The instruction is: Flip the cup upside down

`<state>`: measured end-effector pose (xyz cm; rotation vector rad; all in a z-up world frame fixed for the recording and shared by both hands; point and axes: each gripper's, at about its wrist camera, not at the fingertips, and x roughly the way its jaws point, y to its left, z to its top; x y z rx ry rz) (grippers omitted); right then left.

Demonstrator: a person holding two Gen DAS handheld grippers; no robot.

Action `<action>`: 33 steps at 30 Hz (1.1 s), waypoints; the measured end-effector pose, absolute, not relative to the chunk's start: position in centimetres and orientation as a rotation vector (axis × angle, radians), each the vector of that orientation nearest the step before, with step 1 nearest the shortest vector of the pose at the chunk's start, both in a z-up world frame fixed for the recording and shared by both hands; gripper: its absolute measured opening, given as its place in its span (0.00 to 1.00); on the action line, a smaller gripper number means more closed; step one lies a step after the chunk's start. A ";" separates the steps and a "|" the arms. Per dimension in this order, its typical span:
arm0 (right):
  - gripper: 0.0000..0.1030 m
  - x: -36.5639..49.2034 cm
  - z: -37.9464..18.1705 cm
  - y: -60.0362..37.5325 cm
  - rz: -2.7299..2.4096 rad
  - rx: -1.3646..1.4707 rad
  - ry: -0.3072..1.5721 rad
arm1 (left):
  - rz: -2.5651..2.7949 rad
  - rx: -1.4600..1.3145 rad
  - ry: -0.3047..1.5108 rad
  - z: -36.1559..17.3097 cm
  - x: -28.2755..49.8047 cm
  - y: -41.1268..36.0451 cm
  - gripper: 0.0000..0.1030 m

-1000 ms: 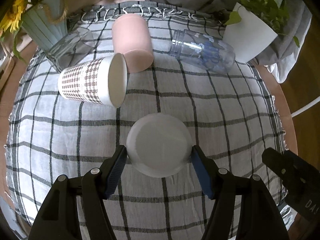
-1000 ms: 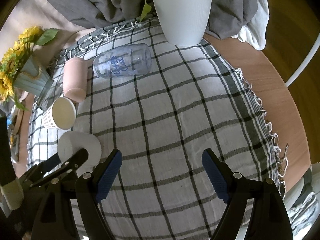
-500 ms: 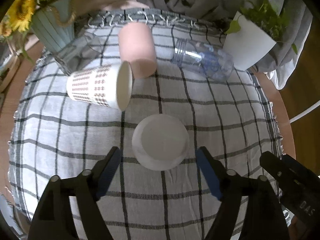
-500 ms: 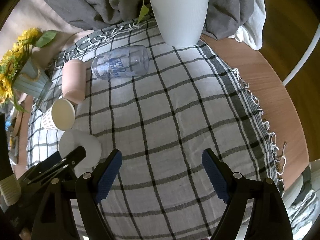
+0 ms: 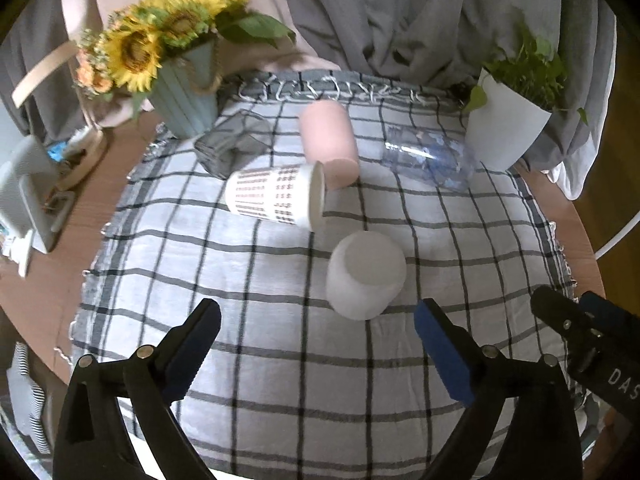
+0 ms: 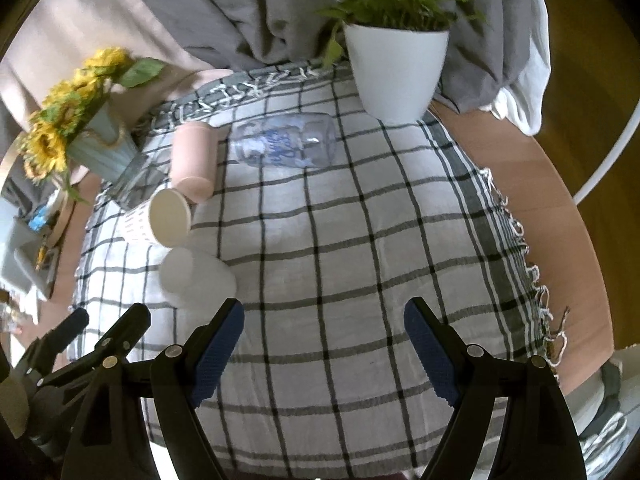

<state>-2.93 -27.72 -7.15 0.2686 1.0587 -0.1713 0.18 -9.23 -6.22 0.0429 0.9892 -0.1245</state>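
Observation:
A white cup (image 5: 365,274) stands upside down on the checked cloth, also in the right wrist view (image 6: 196,278). My left gripper (image 5: 318,346) is open and empty, just short of the cup and apart from it. My right gripper (image 6: 324,346) is open and empty over bare cloth, to the right of the cup. A patterned paper cup (image 5: 276,199) lies on its side behind the white cup. A pink cup (image 5: 329,142) and a clear glass with blue print (image 5: 430,159) also lie on their sides.
A sunflower vase (image 5: 188,96) and a clear square glass (image 5: 232,146) stand at the back left. A white plant pot (image 5: 510,124) stands at the back right. The round wooden table's edge (image 6: 560,216) shows to the right. Grey fabric hangs behind.
My left gripper has opened, let go of the white cup and drawn back and up from it. The cup stays upside down on the cloth. My right gripper has barely moved.

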 end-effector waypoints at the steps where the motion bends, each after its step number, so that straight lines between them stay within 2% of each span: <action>1: 0.80 -3.2 -6.8 -27.5 -0.167 0.260 1.049 | -0.123 0.044 0.986 -6.1 0.0 -9.1 0.97; 23: 0.85 -6.7 -2.8 -22.1 -0.160 0.245 0.967 | -0.101 0.084 0.884 -1.4 -2.8 -2.4 1.00; 33: 0.85 -7.7 -2.2 -19.7 -0.162 0.255 0.941 | -0.116 0.054 0.888 -0.9 -3.0 0.1 1.00</action>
